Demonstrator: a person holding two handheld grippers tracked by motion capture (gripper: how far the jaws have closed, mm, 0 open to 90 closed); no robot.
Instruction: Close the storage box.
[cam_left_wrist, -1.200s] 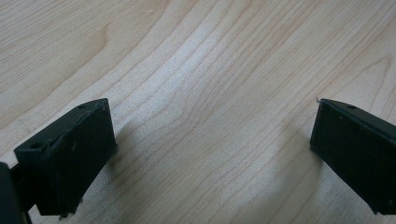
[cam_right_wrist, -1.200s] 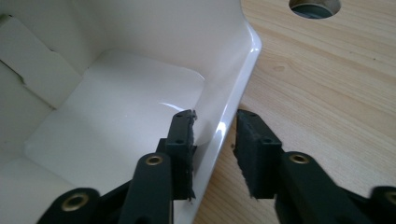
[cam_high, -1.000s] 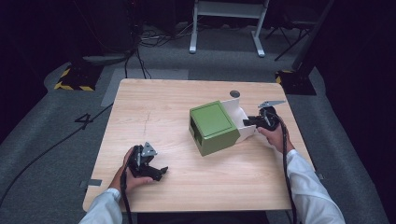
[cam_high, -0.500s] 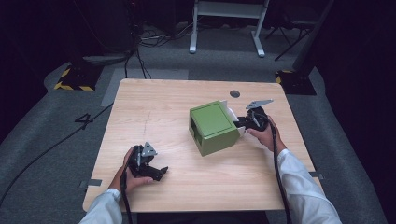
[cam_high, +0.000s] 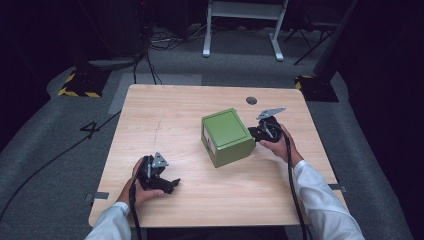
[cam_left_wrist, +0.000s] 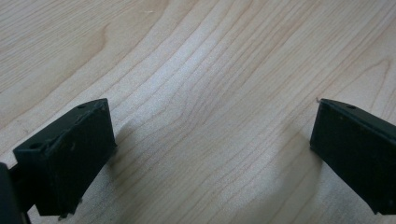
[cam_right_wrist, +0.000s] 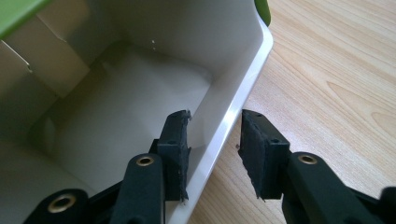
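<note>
My right gripper (cam_right_wrist: 212, 154) straddles the white rim of the green box (cam_high: 227, 136), one jaw inside its open mouth, one outside over the table (cam_high: 175, 115), not yet pinched shut. My left gripper (cam_high: 159, 176) rests well apart from the box, jaws spread wide, holding nothing.

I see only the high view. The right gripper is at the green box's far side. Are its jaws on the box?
Observer: The right gripper straddles the green box at a white flap edge, one jaw inside, one outside, with small gaps on both sides.
Operator: Anything inside the box?
Observer: Its white interior looks bare where visible.
Operator: And the left gripper?
Observer: The left gripper has its jaws wide apart over bare table.
</note>
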